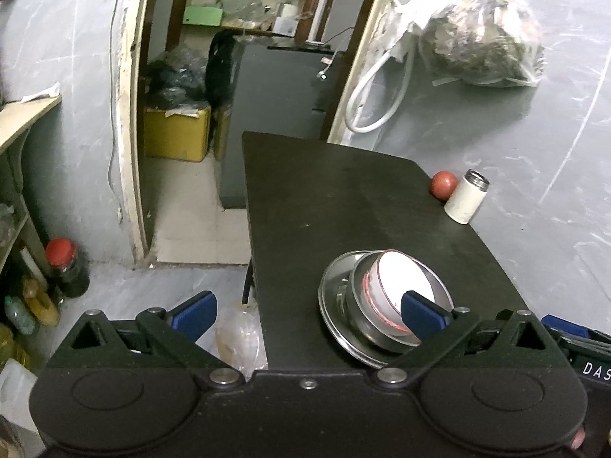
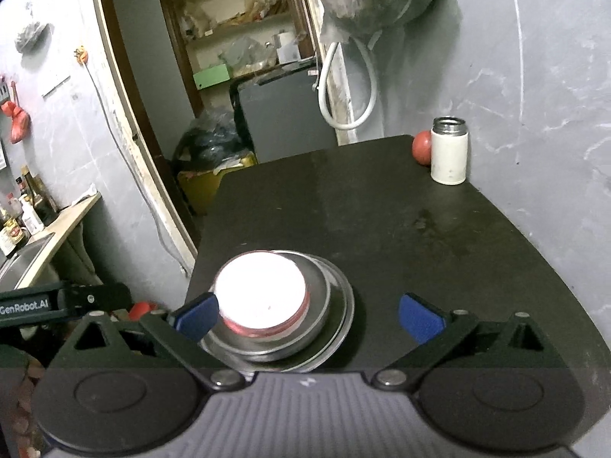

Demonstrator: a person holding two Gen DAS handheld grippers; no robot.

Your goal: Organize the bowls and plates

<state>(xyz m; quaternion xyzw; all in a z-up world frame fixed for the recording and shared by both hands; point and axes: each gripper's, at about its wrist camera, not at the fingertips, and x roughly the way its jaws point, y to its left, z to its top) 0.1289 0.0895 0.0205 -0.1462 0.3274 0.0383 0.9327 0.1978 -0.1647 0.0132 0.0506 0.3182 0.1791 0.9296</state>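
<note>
Here, the left wrist view shows a red-lidded jar (image 1: 63, 267) on the floor, hidden from the other camera. The left gripper (image 1: 308, 315), jaws wide apart and empty, hovers beside a white bowl (image 1: 397, 290) nested in a steel bowl (image 1: 435, 297) on a steel plate (image 1: 332, 297), near the black table (image 1: 336, 206) edge.

The right wrist view shows the sink counter (image 2: 46, 236). The right gripper (image 2: 308, 315), jaws spread and empty, hangs above the stack; a white canister (image 2: 449, 152) and tomato (image 2: 421, 147) stand far back.

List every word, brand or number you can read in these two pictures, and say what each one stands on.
"GenRobot.AI": white lettering on the black body of the left claw, seen in the right wrist view.
"DAS", cut off at the frame edge: on the right claw, in the left wrist view.
Labels on the shelf bottles: too small to read.
</note>
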